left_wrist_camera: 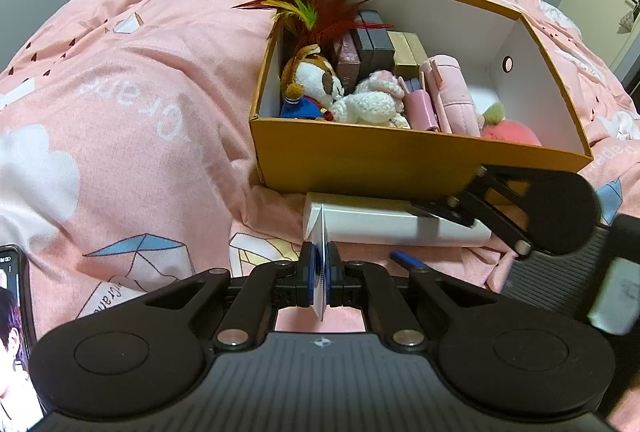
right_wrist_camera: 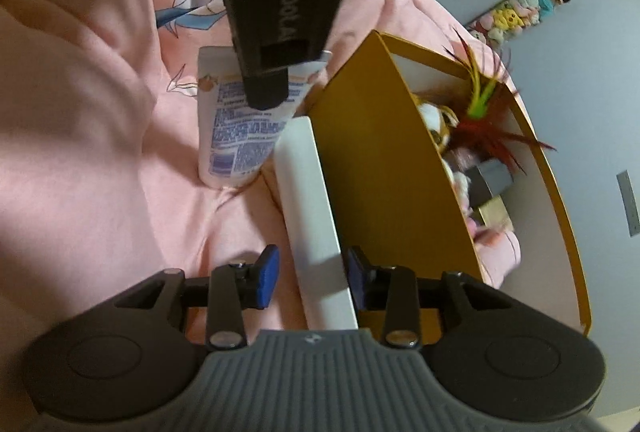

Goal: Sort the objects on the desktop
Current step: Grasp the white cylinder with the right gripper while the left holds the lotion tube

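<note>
An orange cardboard box sits on a pink duvet and holds a plush dog, red and green feathers, a pink pouch and small boxes. A long white box lies along its near wall. My right gripper straddles this white box; its left pad stands off the box, so it is open. My left gripper is shut on a thin white flat edge. In the right wrist view its tip sits over the flat end of a white tube with blue print.
A phone with a lit screen lies at the lower left on the duvet. A column of plush toys hangs on the grey wall behind the bed. The orange box's wall stands right beside my right gripper.
</note>
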